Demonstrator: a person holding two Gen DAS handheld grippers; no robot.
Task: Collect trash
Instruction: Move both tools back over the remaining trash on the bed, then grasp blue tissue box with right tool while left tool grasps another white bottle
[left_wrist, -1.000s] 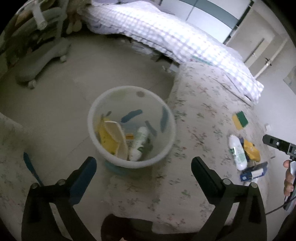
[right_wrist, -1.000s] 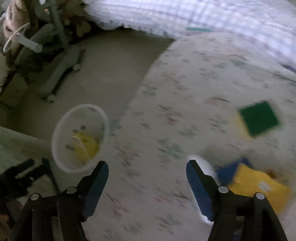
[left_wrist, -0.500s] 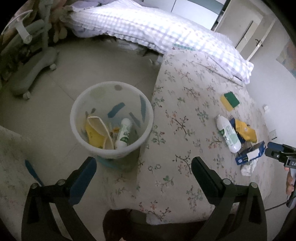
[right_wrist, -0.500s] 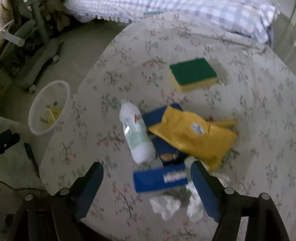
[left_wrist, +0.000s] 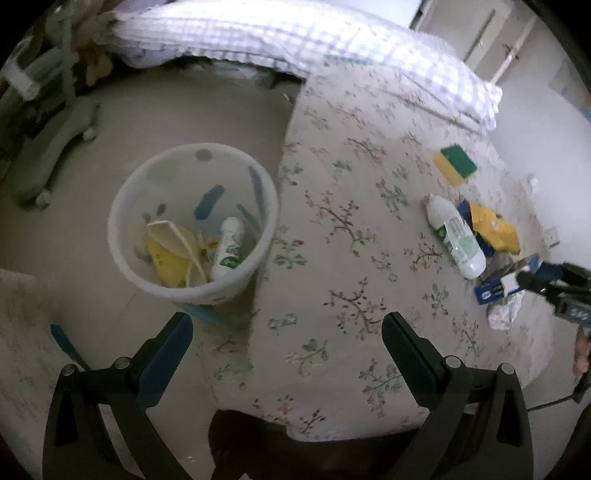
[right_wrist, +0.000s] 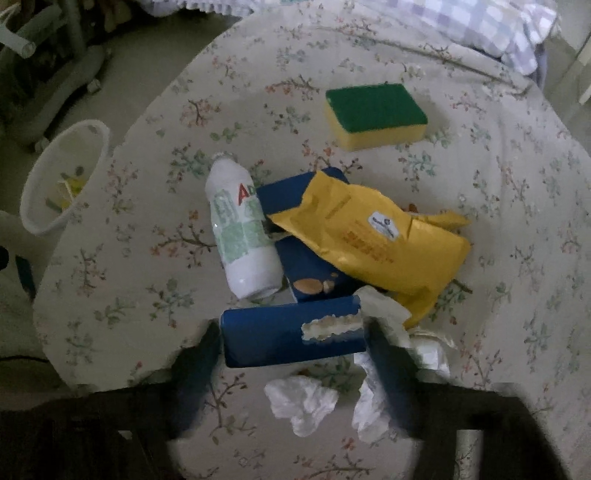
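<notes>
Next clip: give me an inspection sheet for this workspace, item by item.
Surface: floral cloth over the table.
Job's things: blue box, white bottle, yellow pouch, crumpled tissues; bin on the floor already holds trash.
Clutter: sponge.
Grippers: right claw straddles the blue box, jaws closing; left claw open, empty.
Cables: thin one at the left view's right edge.
Surroundings: checked bedding, grey chair base.

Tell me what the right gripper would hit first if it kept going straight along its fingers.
Most likely the torn blue box: it lies between the closing fingers of the right gripper, crumpled tissue just beneath. Contact unclear.
</notes>
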